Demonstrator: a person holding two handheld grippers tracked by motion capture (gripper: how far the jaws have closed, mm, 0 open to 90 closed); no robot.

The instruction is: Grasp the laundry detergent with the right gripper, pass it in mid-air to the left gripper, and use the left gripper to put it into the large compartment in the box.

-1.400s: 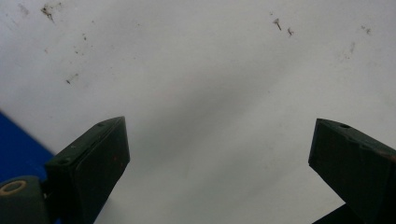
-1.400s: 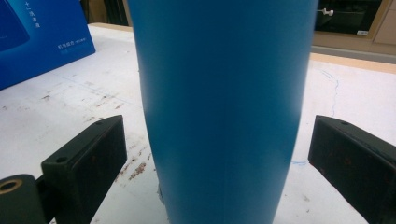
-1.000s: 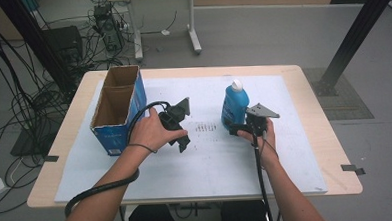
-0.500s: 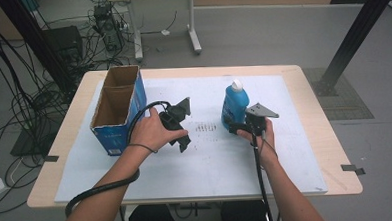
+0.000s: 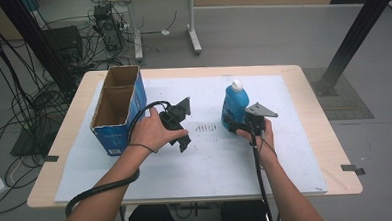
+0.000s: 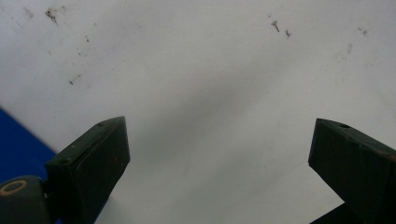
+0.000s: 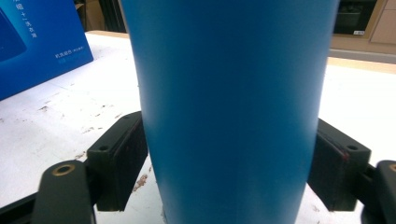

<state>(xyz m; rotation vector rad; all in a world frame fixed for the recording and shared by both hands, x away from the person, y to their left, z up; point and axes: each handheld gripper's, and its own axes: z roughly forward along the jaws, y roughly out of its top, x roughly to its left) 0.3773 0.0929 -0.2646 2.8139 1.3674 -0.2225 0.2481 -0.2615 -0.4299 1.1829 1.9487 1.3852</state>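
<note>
A blue bottle [image 5: 233, 105] with a white cap stands upright on the white mat, right of the middle. My right gripper [image 5: 233, 125] comes at it from the near side, low down. In the right gripper view the bottle [image 7: 231, 93] stands between the jaws, and both pads [image 7: 122, 161] rest against its sides, so the right gripper [image 7: 231, 156] is shut on it. My left gripper [image 5: 181, 136] is held over the mat near the middle, tilted down. Its jaws stand wide apart in the left gripper view, so the left gripper [image 6: 219, 128] is open over bare mat with nothing between its fingers.
An open-topped cardboard box [image 5: 114, 139] with blue sides stands at the left of the table; a corner of the box [image 6: 18, 154] shows beside the left jaw. The white mat [image 5: 211, 160] covers most of the wooden table [image 5: 313, 85]. Cables and a desk stand lie on the floor beyond.
</note>
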